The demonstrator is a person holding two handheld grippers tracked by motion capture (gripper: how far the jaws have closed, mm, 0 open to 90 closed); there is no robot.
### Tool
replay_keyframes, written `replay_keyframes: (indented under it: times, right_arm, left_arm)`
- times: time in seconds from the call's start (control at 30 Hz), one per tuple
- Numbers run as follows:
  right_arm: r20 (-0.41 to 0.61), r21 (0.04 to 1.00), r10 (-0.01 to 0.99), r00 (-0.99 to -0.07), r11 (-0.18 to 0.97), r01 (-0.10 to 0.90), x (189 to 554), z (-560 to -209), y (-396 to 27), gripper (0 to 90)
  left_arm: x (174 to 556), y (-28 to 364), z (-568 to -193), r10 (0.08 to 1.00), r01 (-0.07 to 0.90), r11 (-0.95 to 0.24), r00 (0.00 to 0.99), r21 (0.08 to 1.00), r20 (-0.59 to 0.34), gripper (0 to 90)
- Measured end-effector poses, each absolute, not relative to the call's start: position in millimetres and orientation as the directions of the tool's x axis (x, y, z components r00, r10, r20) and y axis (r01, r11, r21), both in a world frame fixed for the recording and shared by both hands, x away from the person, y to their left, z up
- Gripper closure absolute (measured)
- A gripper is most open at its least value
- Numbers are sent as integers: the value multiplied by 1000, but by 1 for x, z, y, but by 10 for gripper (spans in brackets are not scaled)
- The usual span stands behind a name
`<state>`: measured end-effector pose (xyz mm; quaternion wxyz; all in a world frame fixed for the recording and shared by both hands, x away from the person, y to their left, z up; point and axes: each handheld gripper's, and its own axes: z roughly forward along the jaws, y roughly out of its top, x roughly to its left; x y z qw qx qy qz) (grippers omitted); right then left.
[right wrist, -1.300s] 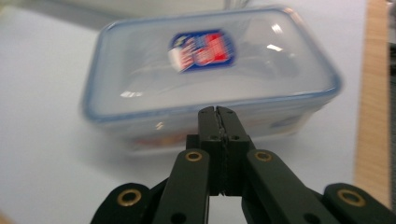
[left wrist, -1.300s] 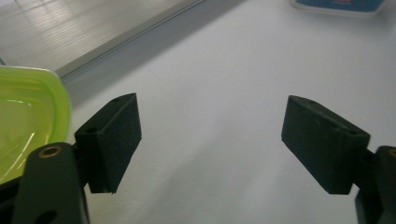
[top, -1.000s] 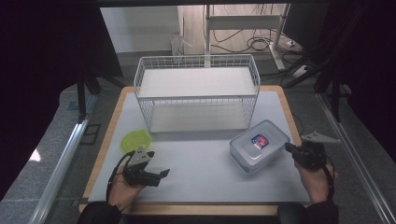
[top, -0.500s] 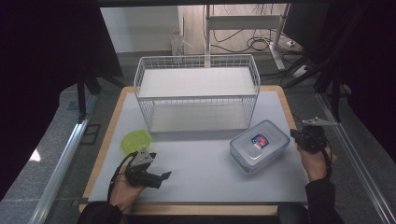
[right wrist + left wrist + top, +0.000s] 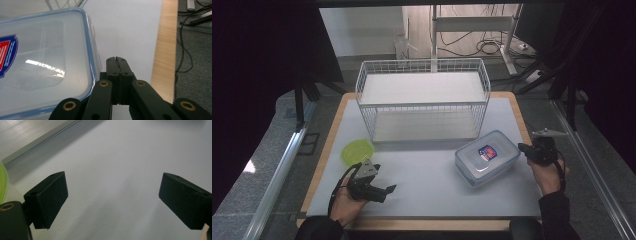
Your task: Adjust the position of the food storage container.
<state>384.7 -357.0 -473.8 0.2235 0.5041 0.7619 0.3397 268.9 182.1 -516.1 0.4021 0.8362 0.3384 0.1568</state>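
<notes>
The left hand holds the black two-jaw left gripper low, its fingers spread wide apart with nothing between them. The right hand holds the black right gripper, fingers pressed together, empty.

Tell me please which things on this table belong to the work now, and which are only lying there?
In the work:
- clear plastic food box with blue-rimmed lid, next to the shut right claw

Only lying there:
- round lime-green plastic lid, beside the open left claw
- white wire two-level rack, at the back of the table
</notes>
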Motion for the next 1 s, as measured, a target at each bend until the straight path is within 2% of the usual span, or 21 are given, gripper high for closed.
replay_keyframes:
  times: [0.3,0.73,1.0]
  right_arm:
    - [-11,715,884,-467,333,615,369,-478,-335,900]
    - [12,711,851,-525,362,603,356,-479,-312,900]
    - [50,710,821,-569,372,598,344,-479,-300,900]
  left_arm:
    - [269,182,-516,692,440,-450,722,777,-8,85]
    - [269,179,-516,713,460,-439,701,772,-12,87]
    - [269,178,-514,726,466,-427,688,775,-14,137]
